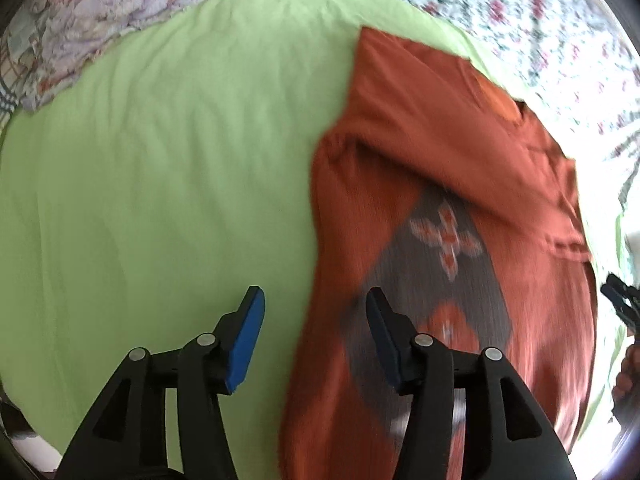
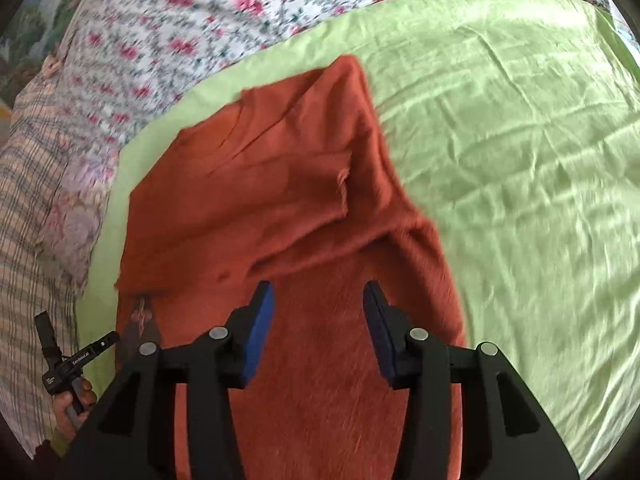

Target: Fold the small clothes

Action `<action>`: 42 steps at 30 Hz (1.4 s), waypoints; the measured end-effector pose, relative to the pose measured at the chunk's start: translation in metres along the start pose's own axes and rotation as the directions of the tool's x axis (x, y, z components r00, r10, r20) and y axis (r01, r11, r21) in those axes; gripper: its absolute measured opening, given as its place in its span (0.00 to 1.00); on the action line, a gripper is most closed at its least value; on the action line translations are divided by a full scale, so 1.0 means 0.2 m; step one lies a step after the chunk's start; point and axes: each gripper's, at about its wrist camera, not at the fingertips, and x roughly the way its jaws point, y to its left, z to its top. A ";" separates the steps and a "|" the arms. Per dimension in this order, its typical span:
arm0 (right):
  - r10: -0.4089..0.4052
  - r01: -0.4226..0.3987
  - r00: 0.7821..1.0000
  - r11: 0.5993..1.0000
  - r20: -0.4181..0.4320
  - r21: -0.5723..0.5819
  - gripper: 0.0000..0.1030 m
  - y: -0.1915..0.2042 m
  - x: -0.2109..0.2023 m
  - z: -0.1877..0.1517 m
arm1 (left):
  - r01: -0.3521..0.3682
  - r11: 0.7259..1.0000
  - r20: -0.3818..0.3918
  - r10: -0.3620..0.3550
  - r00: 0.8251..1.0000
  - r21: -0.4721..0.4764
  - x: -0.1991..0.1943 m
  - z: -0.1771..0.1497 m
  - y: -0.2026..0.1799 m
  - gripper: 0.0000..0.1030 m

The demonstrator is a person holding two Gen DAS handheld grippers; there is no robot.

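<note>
A rust-orange small shirt (image 1: 432,152) lies on a light green sheet (image 1: 160,184), partly folded over itself. A grey diamond print with a white and orange cross shows on its near part. My left gripper (image 1: 315,294) is open above the shirt's left edge, one pad over the sheet and the other over the cloth, with nothing between them. In the right wrist view my right gripper (image 2: 319,286) hangs open over the plain orange cloth of the shirt (image 2: 280,184), gripping nothing. The left gripper (image 2: 76,332) shows at the lower left there, held by a hand.
A white bedcover with pink flowers (image 2: 192,20) lies beyond the green sheet (image 2: 500,140). A crumpled lilac cloth (image 1: 100,8) sits at the far left, and a checked cloth (image 2: 28,200) lies along the left side. The right gripper (image 1: 618,298) peeks in at the right edge.
</note>
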 end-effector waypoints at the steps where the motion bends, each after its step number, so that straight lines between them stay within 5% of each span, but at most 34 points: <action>1: 0.006 -0.006 1.000 1.000 -0.005 -0.004 0.46 0.01 -0.01 -0.03 | 0.009 1.000 -0.015 -0.008 1.000 0.013 -0.01 -0.05 0.00 0.55; 17: -0.028 0.026 0.998 0.999 -0.048 -0.029 0.55 -0.05 -0.37 -0.48 | 0.015 0.973 -0.147 0.020 0.989 0.231 -0.16 -0.69 0.02 0.57; 25: -0.015 0.020 0.998 0.996 -0.067 0.085 0.56 -0.27 -0.50 -0.70 | 0.166 0.972 -0.204 -0.130 0.970 0.169 -0.18 -0.73 -0.01 0.58; 27: -0.013 0.022 0.995 0.996 -0.103 0.085 0.56 -0.29 -0.48 -0.75 | 0.258 0.958 -0.233 -0.225 0.946 0.121 -0.18 -0.73 -0.02 0.50; 29: -0.001 0.014 0.990 0.996 -0.141 0.088 0.56 -0.32 -0.47 -0.81 | 0.282 0.952 -0.259 -0.245 0.934 0.116 -0.18 -0.75 -0.01 0.46; 39: 0.213 -0.198 0.962 0.975 -0.173 0.101 0.56 -0.31 -0.40 -0.96 | 0.302 0.939 -0.272 -0.251 0.929 0.166 -0.12 -0.76 -0.02 0.35; 42: 0.250 -0.235 0.958 0.965 -0.139 0.116 0.44 -0.35 -0.40 -0.99 | 0.307 0.935 -0.280 -0.251 0.927 0.177 -0.11 -0.76 -0.02 0.13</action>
